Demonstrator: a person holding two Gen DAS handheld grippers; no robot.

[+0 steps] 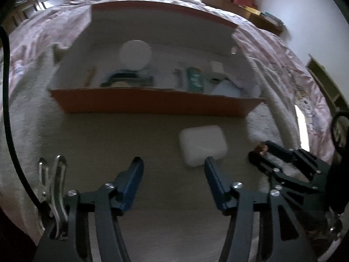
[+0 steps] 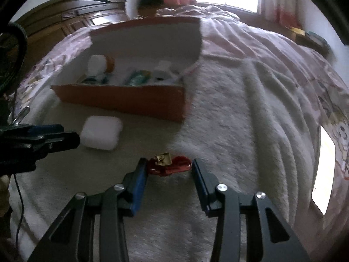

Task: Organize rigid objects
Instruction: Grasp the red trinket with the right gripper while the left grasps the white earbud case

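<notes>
Right fingers [image 2: 168, 168] clamp a red trinket [image 2: 170, 166]; left fingers [image 1: 173, 163] gape empty beside white box [image 1: 201, 145], before cardboard box [image 1: 152, 101].

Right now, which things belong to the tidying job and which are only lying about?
Job:
- red object between the right claw fingers
- white case
- orange box
- left claw, empty

Lying about:
- pink bedding
- wooden headboard

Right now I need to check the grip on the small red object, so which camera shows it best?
The right wrist view: the red object lies centred between the right gripper fingers, its gold top visible. In the left wrist view only a dark blurred bit shows at that gripper's tip.
</notes>
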